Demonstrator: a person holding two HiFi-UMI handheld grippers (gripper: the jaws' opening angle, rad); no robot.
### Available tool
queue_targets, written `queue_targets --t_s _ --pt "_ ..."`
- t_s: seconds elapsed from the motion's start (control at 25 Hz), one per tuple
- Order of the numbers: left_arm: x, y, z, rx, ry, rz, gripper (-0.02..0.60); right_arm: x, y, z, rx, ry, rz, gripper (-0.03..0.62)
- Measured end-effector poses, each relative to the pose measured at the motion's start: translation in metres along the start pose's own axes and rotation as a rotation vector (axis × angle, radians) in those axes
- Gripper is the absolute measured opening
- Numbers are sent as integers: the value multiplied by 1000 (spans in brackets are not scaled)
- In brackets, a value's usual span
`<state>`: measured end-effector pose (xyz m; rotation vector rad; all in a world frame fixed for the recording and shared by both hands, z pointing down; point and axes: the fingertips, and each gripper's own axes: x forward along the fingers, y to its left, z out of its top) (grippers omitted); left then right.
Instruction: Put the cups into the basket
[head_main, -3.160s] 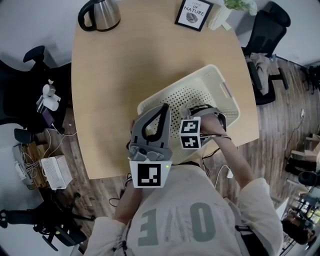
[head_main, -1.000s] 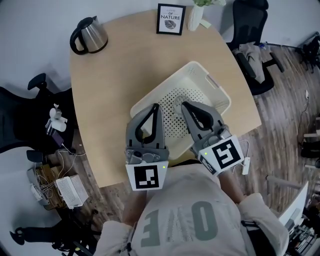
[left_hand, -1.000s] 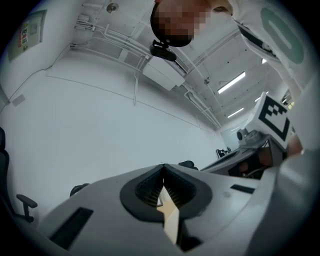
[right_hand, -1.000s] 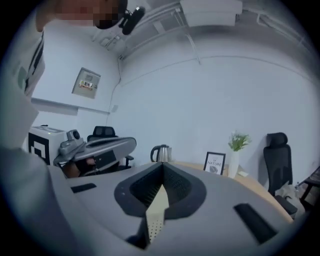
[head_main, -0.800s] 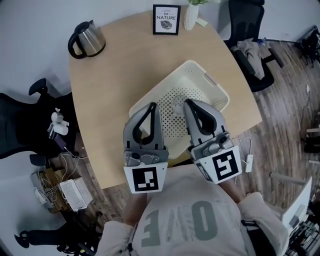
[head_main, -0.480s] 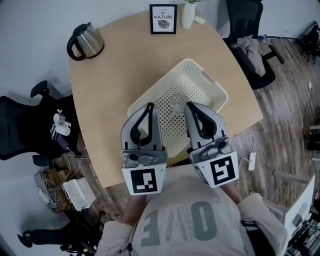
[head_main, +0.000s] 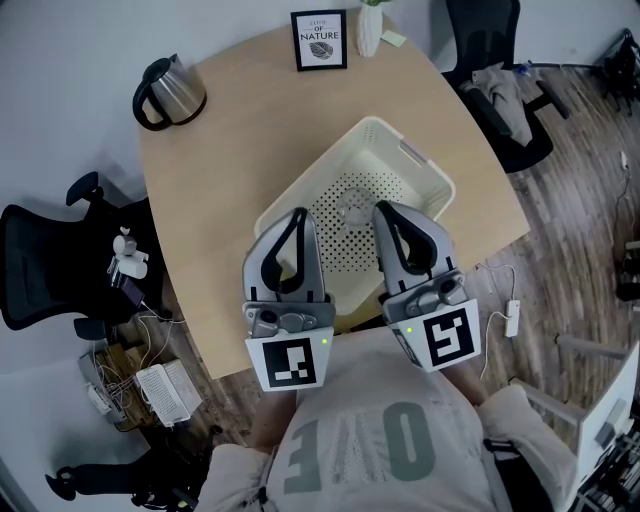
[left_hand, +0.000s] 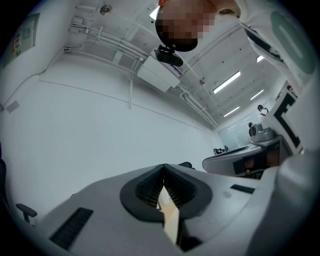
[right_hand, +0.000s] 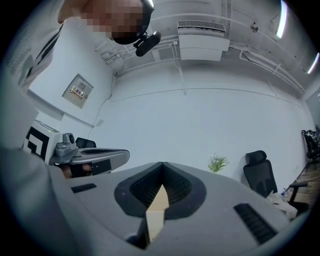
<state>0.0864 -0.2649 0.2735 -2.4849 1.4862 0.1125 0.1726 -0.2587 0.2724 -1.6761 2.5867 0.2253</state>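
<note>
Hovering side by side above the near edge of the cream perforated plastic basket (head_main: 315, 168), the left gripper (head_main: 297, 214) and the right gripper (head_main: 383, 208) are both empty. In the left gripper view the dark ribbed fingers (left_hand: 147, 190) meet at their tips with nothing between them. The right gripper's fingers (right_hand: 175, 186) are pressed together the same way, with only a sliver of pale wood showing through the gap lower down. Both grippers point out toward the white wall rather than down, which reads as a resting pose and not an approach.

The task's thing lies inside the basket. What looks like a clear glass cup (head_main: 351, 207) sits on the perforated floor near the middle, just beyond the two sets of fingertips (its outline is faint, so I cannot tell whether it stands upright or whether a second cup sits with it). No cup shows on the rounded light-wood tabletop (head_main: 220, 170) outside the basket, so the placing looks finished.

The basket stands corner-on close to the person's edge, probably to keep it within reach of both hands. The steel kettle with a black handle (head_main: 165, 92), the black-framed print (head_main: 318, 40) and the small white vase (head_main: 368, 32) stand well apart at the far rim, clear of the working area.
</note>
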Motion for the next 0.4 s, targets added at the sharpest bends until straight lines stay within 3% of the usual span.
queue_targets --t_s 0.4 --pt "-2 4 3 -16 -17 11 8 0 -3 -6 71 15 17 -2"
